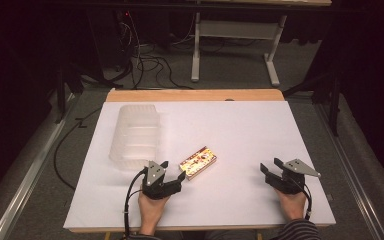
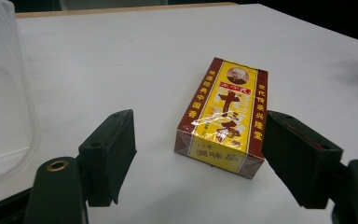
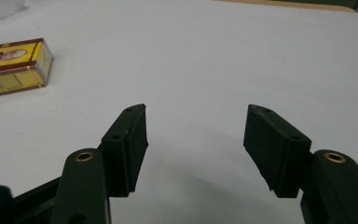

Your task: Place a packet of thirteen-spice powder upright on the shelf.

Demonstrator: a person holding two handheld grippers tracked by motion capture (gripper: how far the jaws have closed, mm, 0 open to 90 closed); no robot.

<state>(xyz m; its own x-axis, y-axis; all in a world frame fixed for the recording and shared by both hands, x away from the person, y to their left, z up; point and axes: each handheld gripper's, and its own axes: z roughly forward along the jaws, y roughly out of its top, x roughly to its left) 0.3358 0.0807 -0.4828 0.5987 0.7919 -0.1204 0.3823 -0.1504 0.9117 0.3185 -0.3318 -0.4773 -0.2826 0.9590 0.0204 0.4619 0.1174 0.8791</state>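
A yellow and dark red carton [image 1: 198, 162] with printed characters lies flat on the white table top [image 1: 240, 130], near the middle. My left gripper [image 1: 174, 170] sits just in front of it, held by a hand. In the left gripper view the carton [image 2: 223, 116] lies between the open jaws of my left gripper [image 2: 198, 140]. It is close against the right one, with a clear gap to the left one. My right gripper [image 1: 270, 164] rests at the front right, apart from the carton. In its own view my right gripper [image 3: 196, 126] stands open over bare table, with the carton [image 3: 11, 65] far to the left.
A translucent plastic container [image 1: 135, 135] stands at the table's left, just behind my left gripper, and its wall [image 2: 0, 93] shows in the left gripper view. A wooden strip [image 1: 195, 95] borders the far edge. Cables [image 1: 145, 62] and a white table frame [image 1: 235, 45] are on the floor beyond.
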